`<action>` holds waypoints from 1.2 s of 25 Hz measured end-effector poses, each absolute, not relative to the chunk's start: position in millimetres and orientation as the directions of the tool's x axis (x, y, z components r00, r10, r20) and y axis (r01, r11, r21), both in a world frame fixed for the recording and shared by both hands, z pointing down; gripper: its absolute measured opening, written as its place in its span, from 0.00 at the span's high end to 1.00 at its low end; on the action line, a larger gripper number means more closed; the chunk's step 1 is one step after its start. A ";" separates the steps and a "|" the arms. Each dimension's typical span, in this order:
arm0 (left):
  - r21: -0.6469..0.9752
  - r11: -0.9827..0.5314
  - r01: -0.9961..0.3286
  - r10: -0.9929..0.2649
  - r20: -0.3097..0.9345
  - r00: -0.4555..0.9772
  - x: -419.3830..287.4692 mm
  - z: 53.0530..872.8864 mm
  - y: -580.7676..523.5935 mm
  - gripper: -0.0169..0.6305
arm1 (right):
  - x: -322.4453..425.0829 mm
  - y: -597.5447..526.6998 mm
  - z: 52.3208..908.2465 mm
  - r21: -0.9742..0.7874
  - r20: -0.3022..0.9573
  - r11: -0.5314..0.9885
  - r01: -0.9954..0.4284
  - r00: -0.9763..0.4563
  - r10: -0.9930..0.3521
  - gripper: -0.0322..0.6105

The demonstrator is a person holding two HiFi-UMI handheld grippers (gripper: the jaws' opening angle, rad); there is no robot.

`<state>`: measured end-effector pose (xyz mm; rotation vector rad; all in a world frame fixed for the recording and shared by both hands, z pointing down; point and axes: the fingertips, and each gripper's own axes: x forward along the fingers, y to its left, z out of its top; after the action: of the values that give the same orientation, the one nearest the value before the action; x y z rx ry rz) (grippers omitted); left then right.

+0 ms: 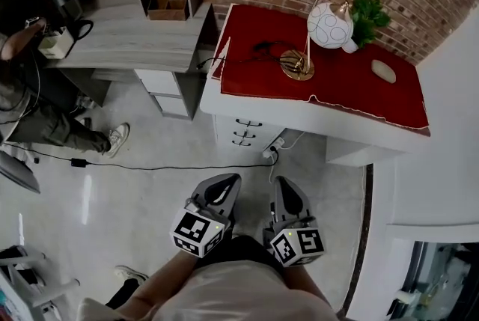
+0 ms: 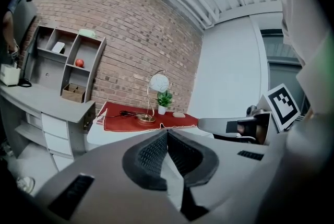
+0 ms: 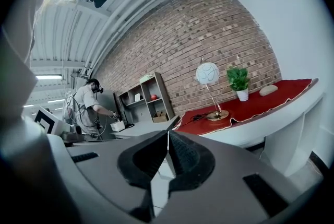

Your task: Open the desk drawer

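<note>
Holding both tools close to the body, the person stands back from the white desk (image 1: 322, 120). The left gripper (image 1: 226, 182) and the right gripper (image 1: 282, 183) sit side by side, low in the head view, and both point at the desk.

Each gripper's own view shows its two dark pads pressed together. Both are closed tight and have nothing in them. I think they are kept closed because there is nothing to grab yet.

The desk has a red cloth (image 1: 352, 84) on top. On the cloth are a gold lamp (image 1: 328, 26) with a round white shade, a small green plant (image 1: 370, 15) and a pale flat thing I cannot name.

The desk drawers (image 1: 246, 134) are on the front of the desk, under its left end. There are three in a stack, each with a small dark handle. All three look pushed in. They are well apart from the grippers, with bare floor in between. The top handle (image 1: 248, 123) looks thin, so a gripper would need to open a little and close around it.

A black cable (image 1: 165, 166) runs along the floor toward a plug just beside the drawers. Feet could catch on it.

Off to the left, another person (image 1: 30, 114) stands at a grey desk (image 1: 127, 43). They are not in the way.

I think the job has not really started. The first step is to get nearer to the drawers.
</note>
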<state>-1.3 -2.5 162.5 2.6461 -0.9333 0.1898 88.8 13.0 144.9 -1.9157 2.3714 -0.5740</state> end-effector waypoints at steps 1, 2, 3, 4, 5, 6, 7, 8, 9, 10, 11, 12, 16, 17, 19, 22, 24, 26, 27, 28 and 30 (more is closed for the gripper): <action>0.262 -0.735 -0.626 -0.582 0.229 0.780 -1.9 162.2 -8.8 0.96 | 89.4 7.3 145.0 -0.311 0.201 0.158 -0.937 -0.227 -0.953 0.92; 0.266 -0.737 -0.621 -0.578 0.229 0.783 -2.5 162.4 -14.8 0.96 | 89.8 1.9 144.9 -0.313 0.204 0.147 -0.938 -0.217 -0.955 0.92; 0.271 -0.739 -0.616 -0.572 0.229 0.787 -2.9 163.2 -20.4 0.96 | 90.3 -2.8 144.8 -0.315 0.206 0.136 -0.939 -0.208 -0.956 0.92; 0.276 -0.742 -0.610 -0.566 0.229 0.792 -3.1 164.3 -25.9 0.96 | 90.9 -6.9 144.8 -0.314 0.208 0.128 -0.941 -0.199 -0.958 0.92; 0.280 -0.746 -0.604 -0.560 0.228 0.797 -2.7 165.7 -31.5 0.96 | 91.7 -10.6 144.9 -0.311 0.208 0.121 -0.943 -0.191 -0.959 0.92; 0.282 -0.750 -0.598 -0.554 0.228 0.801 -1.7 167.4 -36.9 0.96 | 93.0 -14.3 145.5 -0.308 0.207 0.114 -0.945 -0.184 -0.961 0.92; 0.281 -0.754 -0.593 -0.548 0.228 0.805 -0.3 169.1 -41.9 0.96 | 94.6 -17.6 146.7 -0.306 0.207 0.107 -0.946 -0.176 -0.962 0.92; 0.280 -0.759 -0.588 -0.542 0.229 0.808 1.3 170.7 -45.9 0.96 | 96.7 -20.3 148.9 -0.307 0.210 0.098 -0.947 -0.167 -0.963 0.92; 0.279 -0.762 -0.584 -0.537 0.230 0.811 2.7 171.9 -49.0 0.96 | 99.3 -22.1 151.9 -0.309 0.214 0.086 -0.947 -0.157 -0.964 0.92; 0.278 -0.765 -0.581 -0.534 0.230 0.813 3.8 172.9 -51.5 0.96 | 102.1 -23.1 155.1 -0.311 0.218 0.074 -0.947 -0.147 -0.965 0.92; 0.279 -0.767 -0.579 -0.532 0.230 0.815 4.6 173.7 -53.6 0.96 | 104.8 -23.9 157.4 -0.309 0.219 0.068 -0.949 -0.141 -0.965 0.92; 0.279 -0.768 -0.577 -0.530 0.230 0.816 5.4 174.6 -55.7 0.96 | 107.1 -25.1 158.7 -0.304 0.216 0.068 -0.950 -0.138 -0.967 0.92; 0.275 -0.775 -0.569 -0.517 0.242 0.821 9.0 184.3 -60.7 0.96 | 108.7 -35.6 158.6 -0.284 0.190 0.102 -0.953 -0.161 -0.968 0.92; 0.273 -0.777 -0.567 -0.514 0.246 0.822 10.0 188.1 -61.3 0.96 | 108.8 -38.5 158.6 -0.281 0.184 0.112 -0.953 -0.168 -0.968 0.92; 0.268 -0.781 -0.564 -0.509 0.249 0.824 13.0 196.0 -62.9 0.96 | 109.7 -44.7 160.5 -0.273 0.169 0.132 -0.953 -0.183 -0.968 0.92; 0.257 -0.791 -0.556 -0.502 0.247 0.829 18.6 208.7 -66.2 0.96 | 112.4 -52.7 170.5 -0.268 0.157 0.147 -0.952 -0.194 -0.968 0.92; 0.249 -0.796 -0.552 -0.499 0.246 0.831 21.6 217.8 -69.7 0.96 | 115.7 -57.4 179.8 -0.269 0.154 0.149 -0.951 -0.195 -0.968 0.92; 0.238 -0.802 -0.547 -0.496 0.243 0.834 23.6 227.2 -72.7 0.96 | 119.9 -61.3 189.9 -0.266 0.153 0.151 -0.952 -0.197 -0.968 0.92; 0.232 -0.806 -0.544 -0.494 0.241 0.835 24.1 232.5 -74.1 0.96 | 121.9 -63.3 195.4 -0.263 0.152 0.153 -0.953 -0.198 -0.968 0.92; 0.225 -0.811 -0.540 -0.491 0.240 0.837 24.2 238.2 -75.4 0.96 | 123.5 -65.4 201.2 -0.258 0.151 0.156 -0.954 -0.199 -0.968 0.92; 0.211 -0.818 -0.535 -0.487 0.241 0.840 23.9 250.1 -78.9 0.96 | 126.2 -70.2 213.5 -0.248 0.146 0.162 -0.955 -0.202 -0.968 0.92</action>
<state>23.9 -78.9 250.1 2.7491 -0.7792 0.2560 126.2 -70.2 213.5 -1.9541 2.3591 -0.4445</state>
